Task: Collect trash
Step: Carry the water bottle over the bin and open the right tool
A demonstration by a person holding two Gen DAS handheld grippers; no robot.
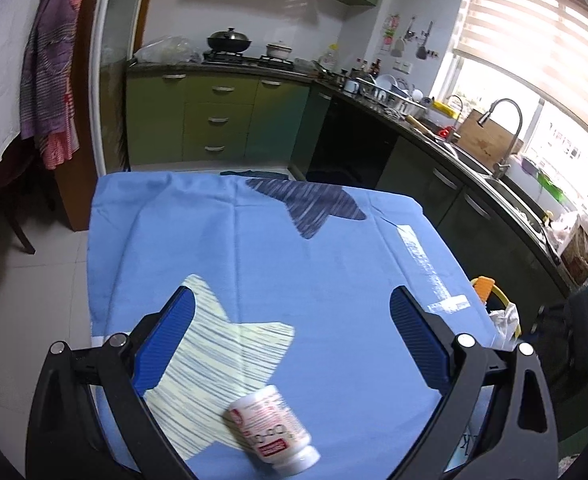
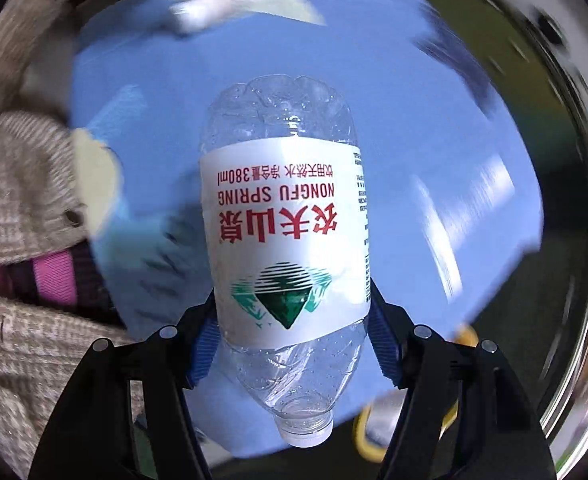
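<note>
**One bottle gripped, one bottle left on the cloth**

In the right wrist view, one clear, empty plastic water bottle with a white label printed in red and green (image 2: 286, 236) is seen at the centre of the frame, clamped between the blue pads of the right gripper (image 2: 292, 320). The pads are pressed against the lower part of the label on either side. The bottle is held with its white cap toward the bottom of the frame and its base toward the top. Behind it, the light blue cloth with star patterns (image 2: 413, 120) is blurred. A checked beige sleeve (image 2: 18, 184) is visible at the left edge.

In the left wrist view, the left gripper (image 1: 292, 336) is shown with its two blue pads spread wide and nothing between them. One small white pill bottle with a red-and-white label (image 1: 272, 428) is seen lying on its side on the blue cloth (image 1: 333, 264) at the lower centre of the frame, below the pads and untouched. Two stars are counted on the cloth: one pale yellow at lower left, one dark blue at upper centre. A yellow-rimmed bin lined with a white bag (image 1: 503, 316) is seen just past the cloth's right edge.
</note>
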